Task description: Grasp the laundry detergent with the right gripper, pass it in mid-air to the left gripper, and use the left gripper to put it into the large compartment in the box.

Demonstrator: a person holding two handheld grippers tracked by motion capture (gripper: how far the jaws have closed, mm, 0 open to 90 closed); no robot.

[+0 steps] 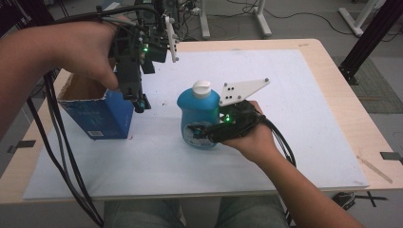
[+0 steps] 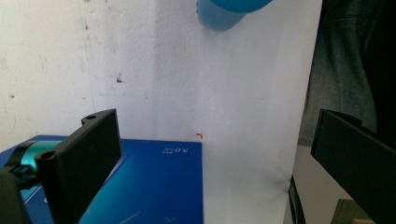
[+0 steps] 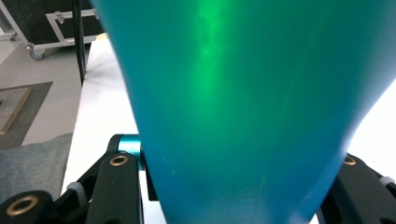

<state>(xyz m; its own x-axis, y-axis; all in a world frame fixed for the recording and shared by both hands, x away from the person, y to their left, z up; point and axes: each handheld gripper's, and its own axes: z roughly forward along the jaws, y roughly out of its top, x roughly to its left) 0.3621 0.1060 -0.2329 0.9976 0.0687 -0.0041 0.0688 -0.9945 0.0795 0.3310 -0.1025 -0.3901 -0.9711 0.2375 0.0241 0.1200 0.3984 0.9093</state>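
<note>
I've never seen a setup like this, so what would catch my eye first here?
Probably the bright blue bottle with a white cap, standing mid-table on the white mat and clamped from the side by the right gripper. Next, the open blue box at the left, with the left gripper held open above it.

Little can be read. The blue cardboard box (image 2: 154, 186) carries small white print near its edge in the left gripper view — upside down, perhaps "5.0", not certain. A white label at its 6 o'clock corner (image 1: 96, 134) and the blue plastic bottle's (image 1: 199, 111) round label are too blurred to read.
</note>
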